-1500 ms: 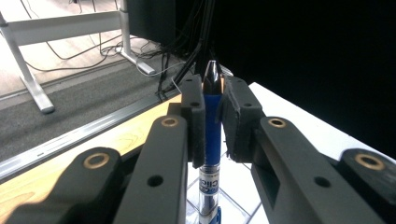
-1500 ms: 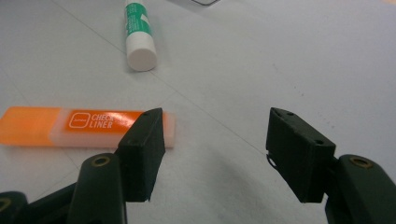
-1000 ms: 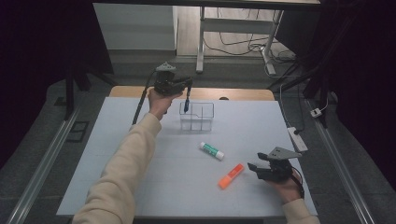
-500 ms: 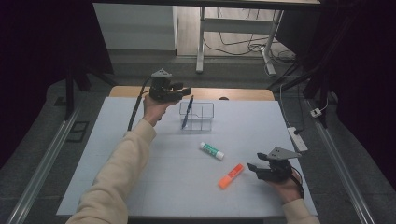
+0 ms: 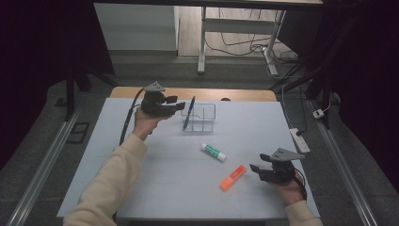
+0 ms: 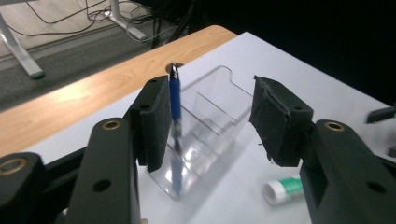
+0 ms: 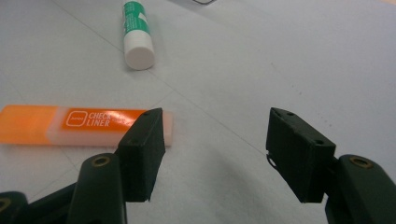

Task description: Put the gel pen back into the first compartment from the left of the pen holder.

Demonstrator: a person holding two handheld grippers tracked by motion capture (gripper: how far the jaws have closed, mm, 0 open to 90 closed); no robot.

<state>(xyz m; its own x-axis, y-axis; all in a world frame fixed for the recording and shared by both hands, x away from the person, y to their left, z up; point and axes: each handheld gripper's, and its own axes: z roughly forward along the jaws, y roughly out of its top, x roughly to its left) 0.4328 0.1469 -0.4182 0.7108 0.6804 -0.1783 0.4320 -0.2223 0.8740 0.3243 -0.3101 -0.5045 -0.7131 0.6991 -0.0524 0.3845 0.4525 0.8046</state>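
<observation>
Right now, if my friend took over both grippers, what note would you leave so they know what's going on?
Left gripper: jaws have just been opening, nothing pinched, beside the clear holder.
Right gripper: open, empty, low over the mat near the orange highlighter.
Pen: standing tilted in the holder's left end. That part looks done.
Glue stick: lying on the mat between holder and highlighter.
Left to do, probably: put the glue stick and highlighter in the holder too.

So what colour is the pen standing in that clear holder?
Blue; the pen shows best in the left gripper view.
</observation>
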